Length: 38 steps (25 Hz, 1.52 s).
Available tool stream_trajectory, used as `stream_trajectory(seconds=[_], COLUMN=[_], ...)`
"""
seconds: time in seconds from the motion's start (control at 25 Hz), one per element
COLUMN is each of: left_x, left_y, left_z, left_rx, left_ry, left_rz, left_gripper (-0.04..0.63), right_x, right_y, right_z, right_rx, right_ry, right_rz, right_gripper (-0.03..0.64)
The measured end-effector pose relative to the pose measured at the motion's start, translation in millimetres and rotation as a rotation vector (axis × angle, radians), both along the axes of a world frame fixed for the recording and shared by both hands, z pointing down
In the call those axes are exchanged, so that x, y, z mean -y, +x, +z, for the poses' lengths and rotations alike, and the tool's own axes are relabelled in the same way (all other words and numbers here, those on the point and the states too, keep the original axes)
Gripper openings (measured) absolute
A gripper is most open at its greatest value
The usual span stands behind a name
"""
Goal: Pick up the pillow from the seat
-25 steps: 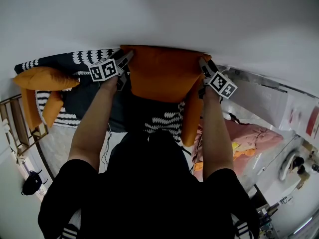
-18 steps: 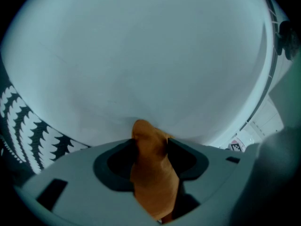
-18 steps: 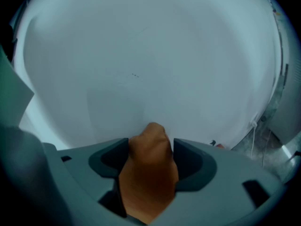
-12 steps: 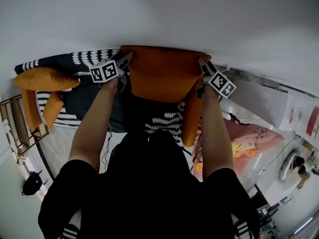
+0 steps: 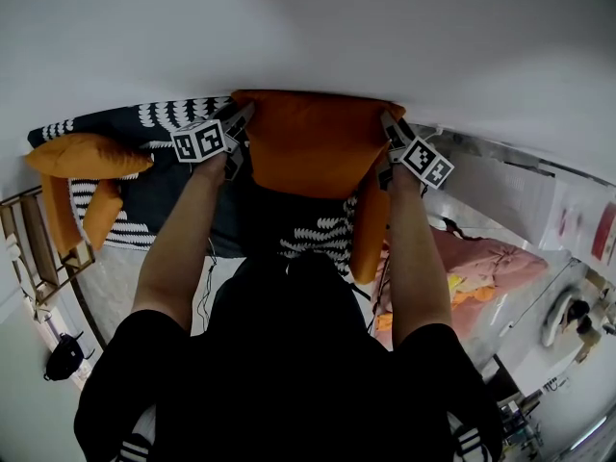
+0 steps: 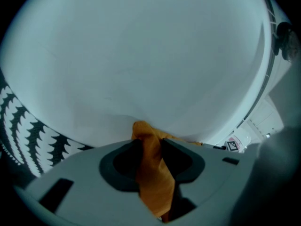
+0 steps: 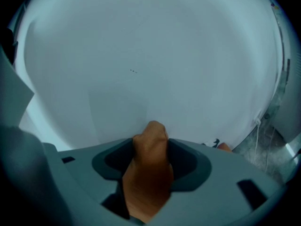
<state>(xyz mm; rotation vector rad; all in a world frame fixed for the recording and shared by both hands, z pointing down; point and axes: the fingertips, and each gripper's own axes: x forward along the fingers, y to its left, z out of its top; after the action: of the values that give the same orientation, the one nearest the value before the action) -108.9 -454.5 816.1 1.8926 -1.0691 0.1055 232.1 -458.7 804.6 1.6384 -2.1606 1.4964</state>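
An orange pillow [image 5: 313,142] stands against the white wall at the back of the seat, between my two grippers. My left gripper [image 5: 241,128] is at its left edge and my right gripper [image 5: 388,141] at its right edge. In the left gripper view the jaws [image 6: 148,147] are closing, and a fold of the orange pillow [image 6: 153,178] is pinched between them. The right gripper [image 7: 150,149] is closing too, with a thick bunch of orange pillow fabric [image 7: 148,178] filling the gap between its pads.
The seat has a black-and-white patterned cover [image 5: 164,195]. A second orange pillow [image 5: 87,152] lies at its left end, with a wooden frame [image 5: 29,248] beyond. Another orange cushion [image 5: 366,229] hangs below the right gripper, and a pink blanket [image 5: 481,263] lies at the right.
Both grippers have edged slightly inward against the pillow's sides. The pillow itself has hardly moved.
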Motion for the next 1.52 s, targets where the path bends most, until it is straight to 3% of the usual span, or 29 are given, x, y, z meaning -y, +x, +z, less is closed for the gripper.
stream_trajectory(seconds=[1.08, 1.52], left_x=[-33, -69], left_y=[6, -2], left_z=[-31, -51], left_rx=[-0.014, 0.019], left_ry=[-0.007, -0.007], left_rz=[0.059, 0.057], left_gripper=[0.100, 0.091], right_x=[-39, -71], right_y=[0, -5], right_z=[-27, -52], right_rx=[-0.027, -0.024], right_ry=[-0.003, 0.016], right_rz=[-0.026, -0.044], right_gripper=[0.178, 0.170])
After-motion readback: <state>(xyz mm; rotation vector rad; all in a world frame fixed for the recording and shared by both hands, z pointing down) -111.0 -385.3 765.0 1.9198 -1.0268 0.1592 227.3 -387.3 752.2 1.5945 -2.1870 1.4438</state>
